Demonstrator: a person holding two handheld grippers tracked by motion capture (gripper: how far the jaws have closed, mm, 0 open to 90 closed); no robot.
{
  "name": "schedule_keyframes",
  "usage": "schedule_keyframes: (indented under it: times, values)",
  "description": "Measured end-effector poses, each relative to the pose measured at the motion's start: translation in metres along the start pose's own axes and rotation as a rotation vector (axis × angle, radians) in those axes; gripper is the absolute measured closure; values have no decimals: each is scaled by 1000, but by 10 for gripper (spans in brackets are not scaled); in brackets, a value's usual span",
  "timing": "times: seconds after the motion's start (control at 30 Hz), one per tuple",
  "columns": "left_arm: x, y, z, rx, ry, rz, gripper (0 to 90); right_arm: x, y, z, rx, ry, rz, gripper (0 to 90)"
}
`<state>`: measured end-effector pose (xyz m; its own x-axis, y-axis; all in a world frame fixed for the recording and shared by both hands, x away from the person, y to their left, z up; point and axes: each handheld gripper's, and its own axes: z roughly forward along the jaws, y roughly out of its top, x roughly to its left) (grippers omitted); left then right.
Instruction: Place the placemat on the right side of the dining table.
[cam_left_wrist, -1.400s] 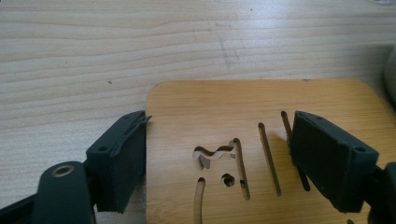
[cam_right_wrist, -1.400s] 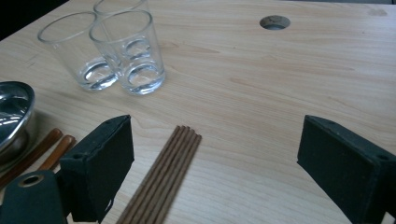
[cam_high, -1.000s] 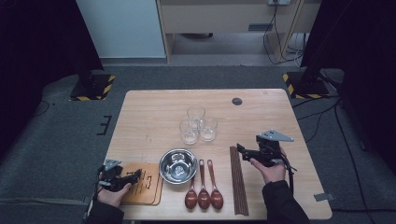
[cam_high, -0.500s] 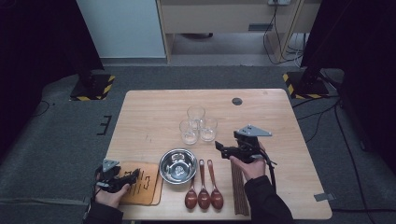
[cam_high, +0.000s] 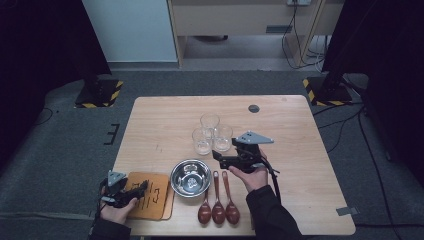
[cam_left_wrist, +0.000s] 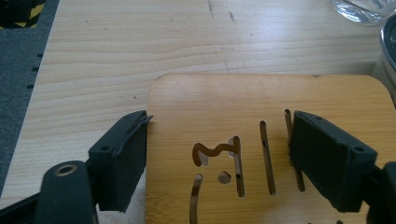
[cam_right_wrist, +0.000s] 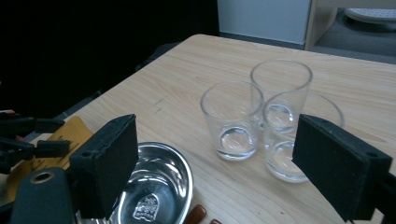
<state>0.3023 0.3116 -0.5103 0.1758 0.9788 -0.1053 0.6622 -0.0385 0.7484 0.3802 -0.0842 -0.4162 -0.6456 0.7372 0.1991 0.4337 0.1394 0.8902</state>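
Observation:
Three clear glasses (cam_high: 210, 123) (cam_right_wrist: 232, 119) stand bunched at the table's middle. In front of them sit a steel bowl (cam_high: 190, 177) (cam_right_wrist: 154, 186) and three brown wooden spoons (cam_high: 218, 210). A slotted wooden board (cam_high: 155, 192) (cam_left_wrist: 261, 116) lies at the front left. My left gripper (cam_high: 141, 188) (cam_left_wrist: 219, 119) is open and low, its jaws straddling the board's near end. My right gripper (cam_high: 218, 157) (cam_right_wrist: 217, 123) is open wide with nothing in it. It hovers just right of the bowl, short of the glasses and pointing toward them.
The wooden table (cam_high: 295, 130) has bare surface at the back and right. A small dark round disc (cam_high: 254, 108) is set near its far edge. Grey carpet surrounds the table, with black stands with yellow-striped bases (cam_high: 97, 92) beyond.
My right gripper has moved left from the table's right side to a spot by the glasses and bowl, still open. The left gripper has stayed over the board.

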Motion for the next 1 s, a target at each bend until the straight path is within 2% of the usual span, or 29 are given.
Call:
schedule_keyframes:
  times: [0.13,0.63,1.0]
  values:
    - [-1,0,-3,-12,6,16,200,9,3,6,-4,24,-6,152]
    - [-1,2,-11,-45,7,18,201,40,12,27,0,105,-30,173]
    - [-2,4,-14,-66,2,23,201,53,10,42,9,147,-32,193]
